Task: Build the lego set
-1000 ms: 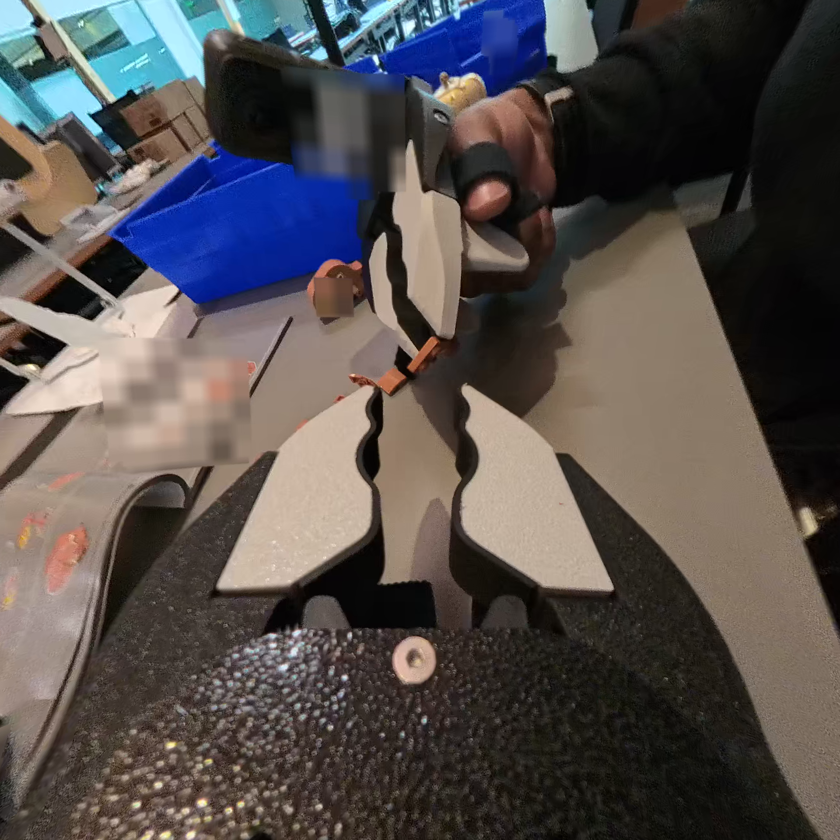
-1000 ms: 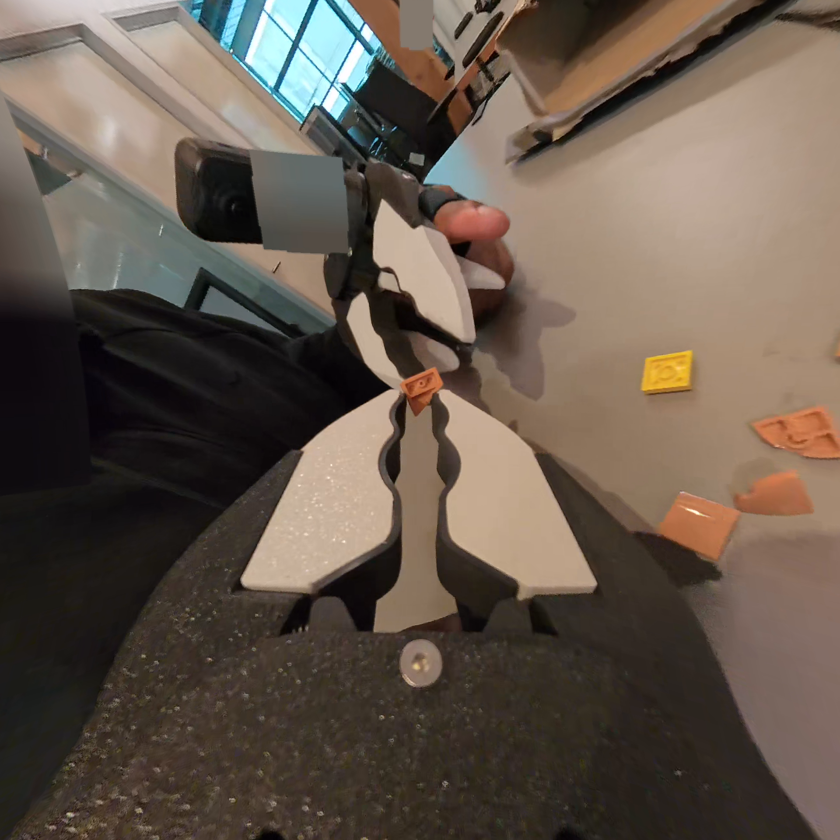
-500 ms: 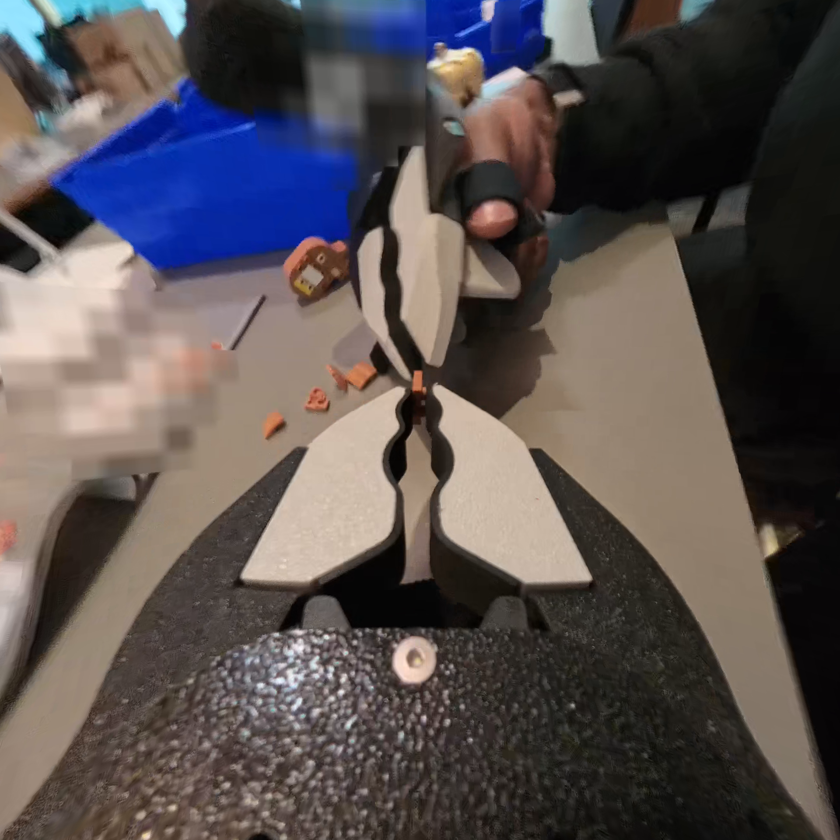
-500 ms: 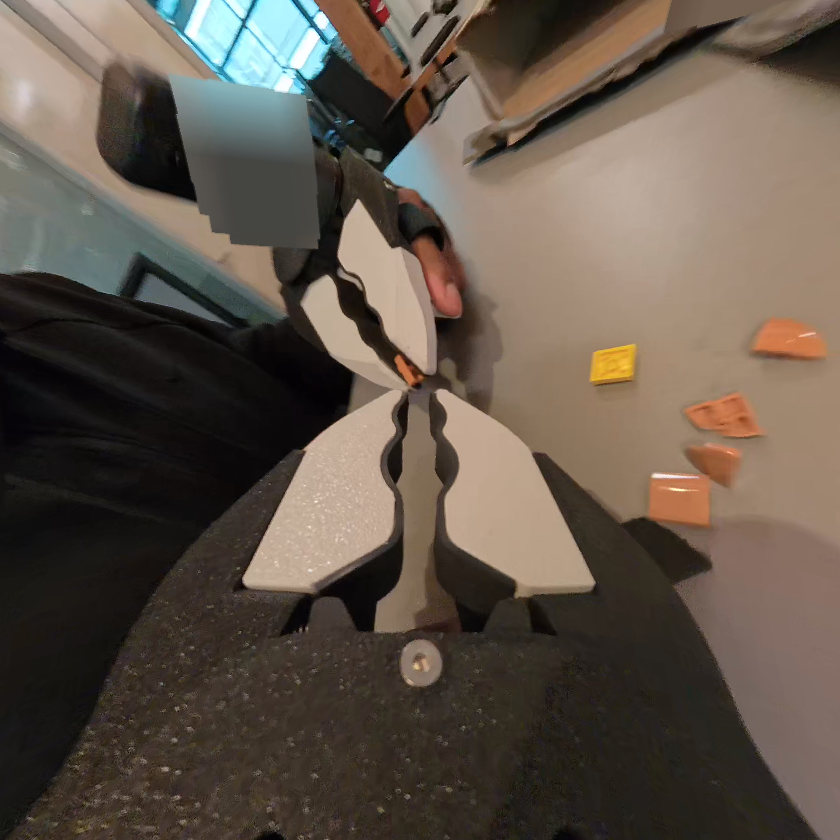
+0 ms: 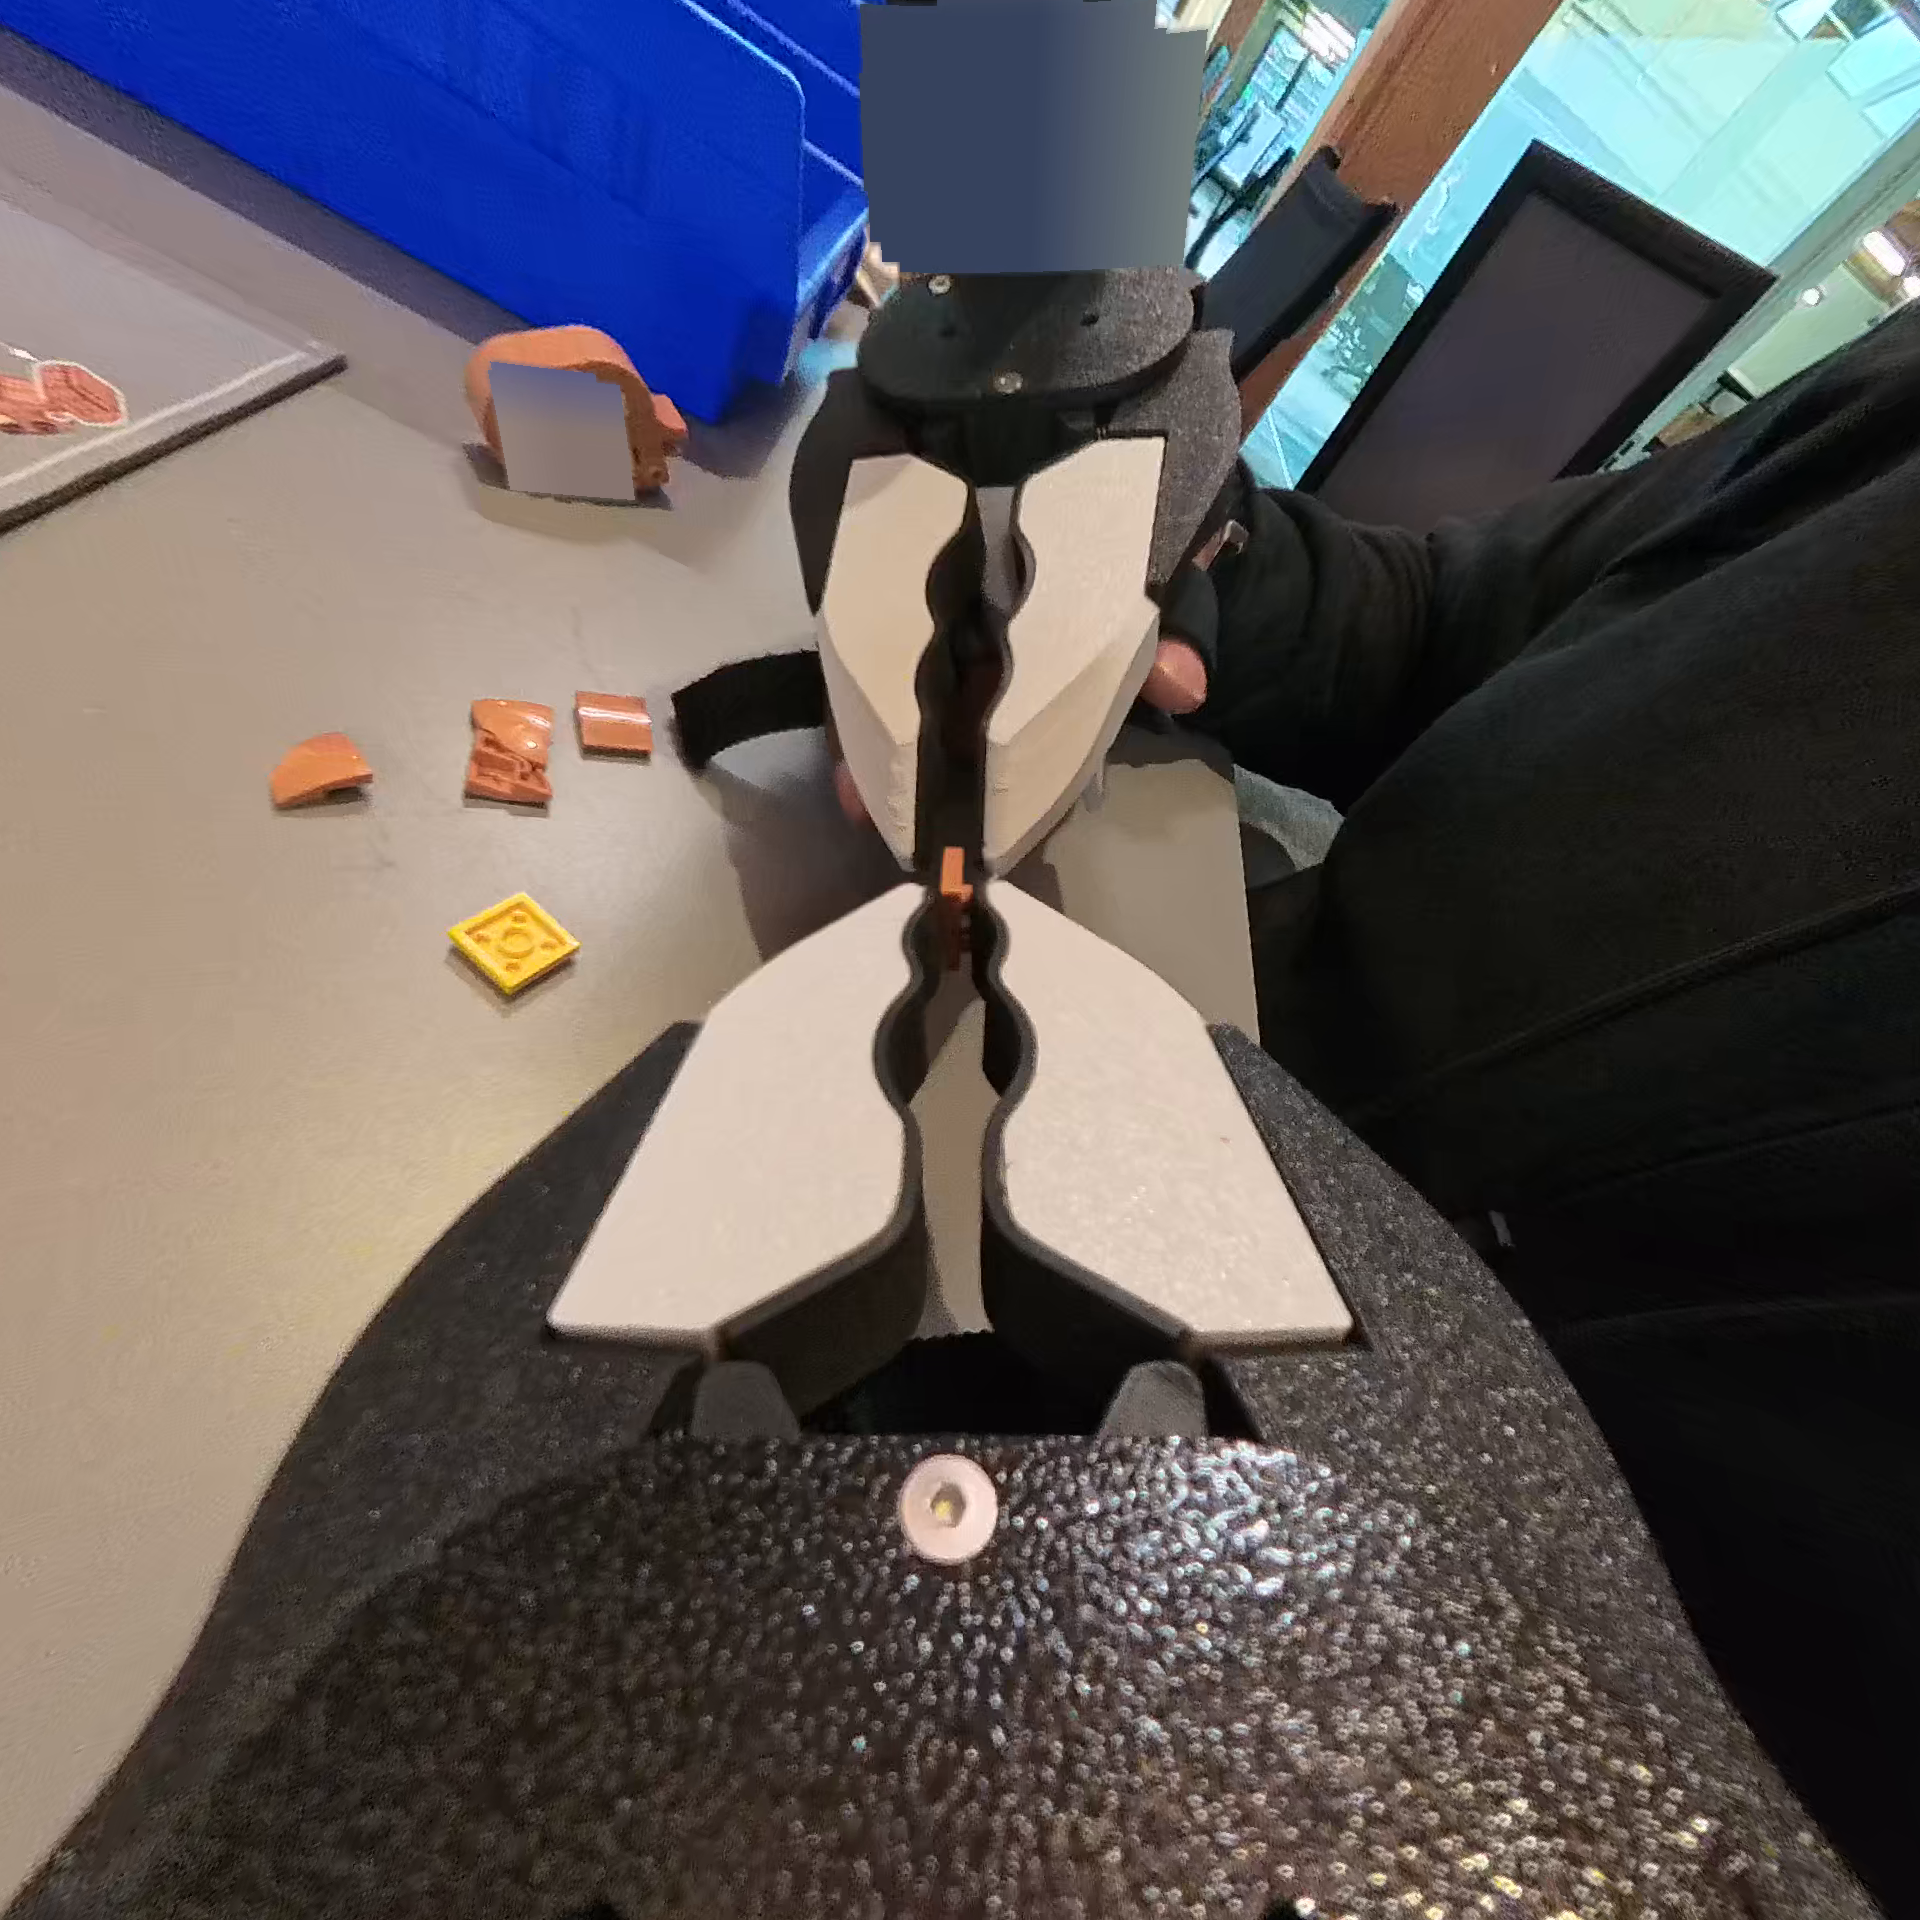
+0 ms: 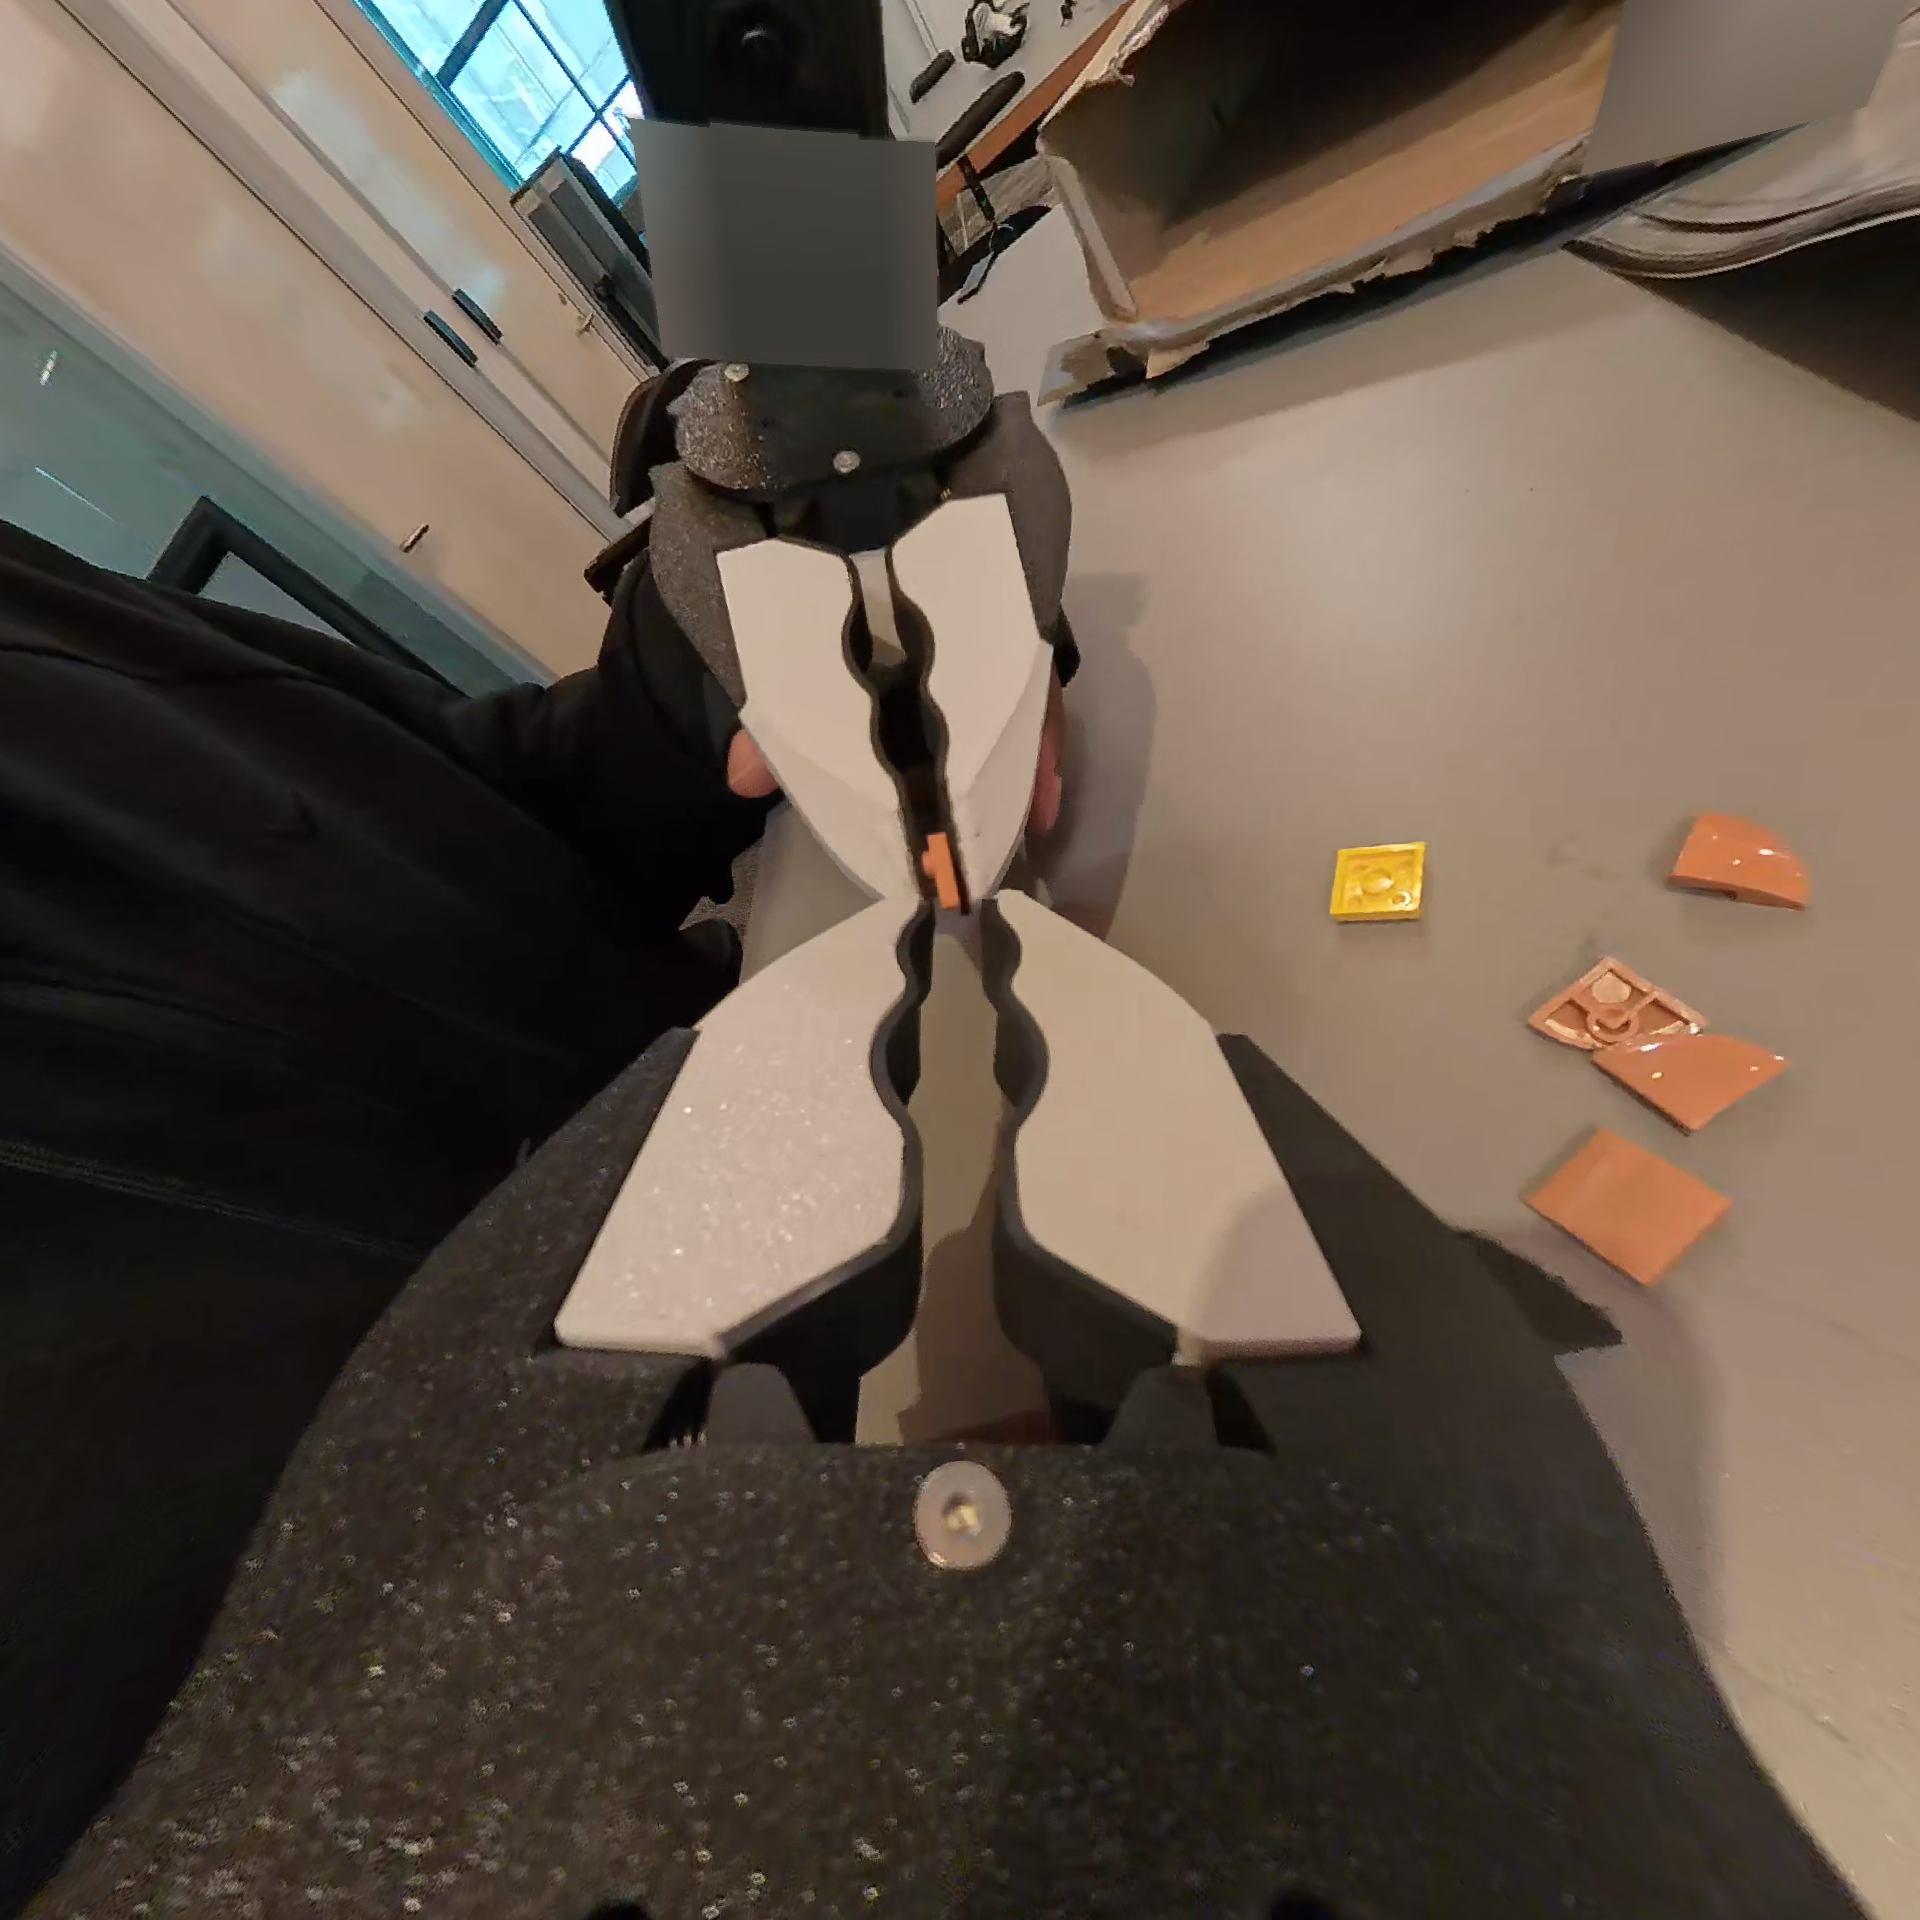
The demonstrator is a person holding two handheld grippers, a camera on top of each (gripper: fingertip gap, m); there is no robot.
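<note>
My two grippers meet tip to tip above the grey table [image 5: 260, 1091]. A small orange brick piece [image 5: 951, 873] stands on edge between them. My left gripper [image 5: 951, 912] is shut on its near part, pads against both sides. In the right wrist view the same piece [image 6: 940, 868] sits in the left gripper's tips and its end reaches into my right gripper [image 6: 951, 914]. The right gripper's fingers stand narrowly apart and still pinch it. A gloved hand holds each gripper.
A yellow square plate [image 5: 514, 940], also in the right wrist view [image 6: 1377, 881], and several tan curved pieces [image 5: 509, 748] [image 6: 1626, 1205] lie on the table. Blue bins [image 5: 468, 156] and a brown arch piece [image 5: 623, 358] stand behind. Torn cardboard [image 6: 1299, 208] lies at the far edge. Only a small space, under 4 cm, lies between the two pairs of fingers.
A second ago my left gripper was open; it has closed on the orange piece held by my right gripper. Both grippers have swung round and now face each other straight on.
</note>
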